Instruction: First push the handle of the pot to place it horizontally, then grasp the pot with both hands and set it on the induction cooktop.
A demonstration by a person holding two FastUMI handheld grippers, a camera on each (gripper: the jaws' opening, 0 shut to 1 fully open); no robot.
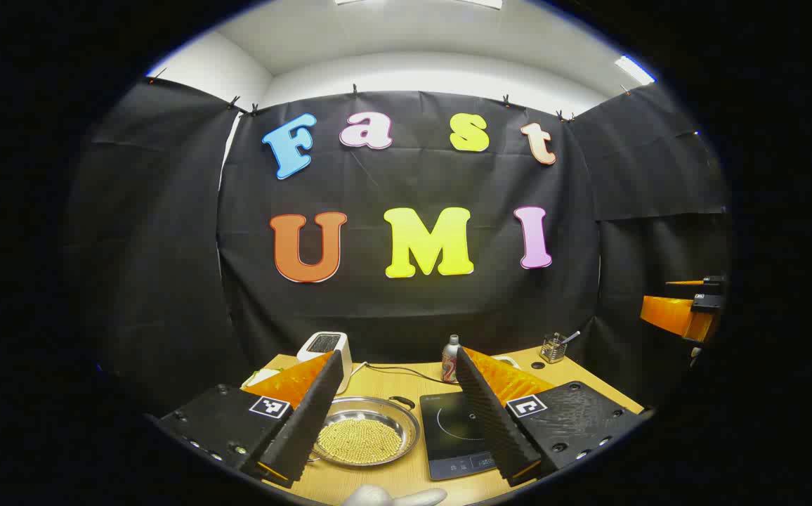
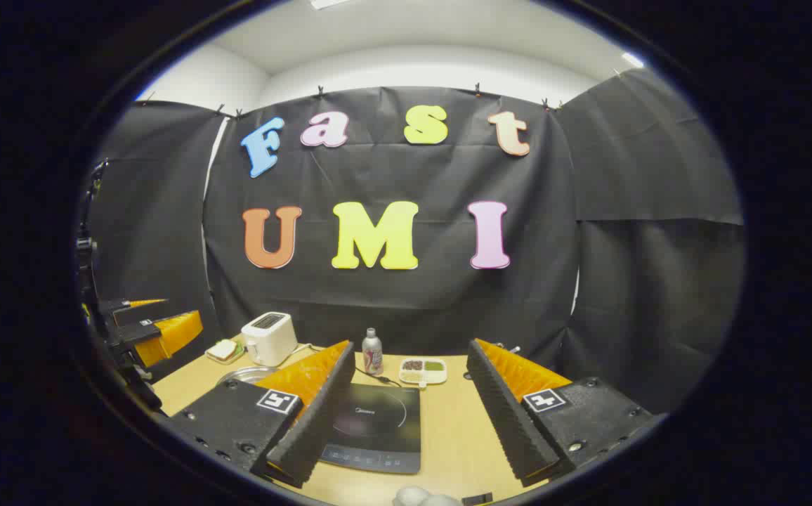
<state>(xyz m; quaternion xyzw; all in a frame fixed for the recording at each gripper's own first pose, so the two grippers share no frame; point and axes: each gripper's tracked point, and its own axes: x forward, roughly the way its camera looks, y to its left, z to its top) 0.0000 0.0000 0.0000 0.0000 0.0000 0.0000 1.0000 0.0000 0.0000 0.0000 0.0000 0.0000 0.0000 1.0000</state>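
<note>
Steel pot (image 1: 366, 439) of loose yellow beads | sat on counter (image 1: 406, 386) just left of induction cooktop (image 1: 456, 436) | likely heavy, slick, spill-prone; best gripped at rim handles | left tool (image 1: 395, 422), right tool (image 2: 409, 414) gaped wide, held nothing

A mock kitchen staged in a recording booth: black cloth walls (image 2: 659, 281) hang behind a light wooden table (image 2: 448, 436), where a white toaster (image 2: 270, 337) stands left of the black induction cooktop (image 2: 376, 426).

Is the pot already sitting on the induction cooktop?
No, in the left gripper view the pot rests on the table to the left of the induction cooktop.
</note>
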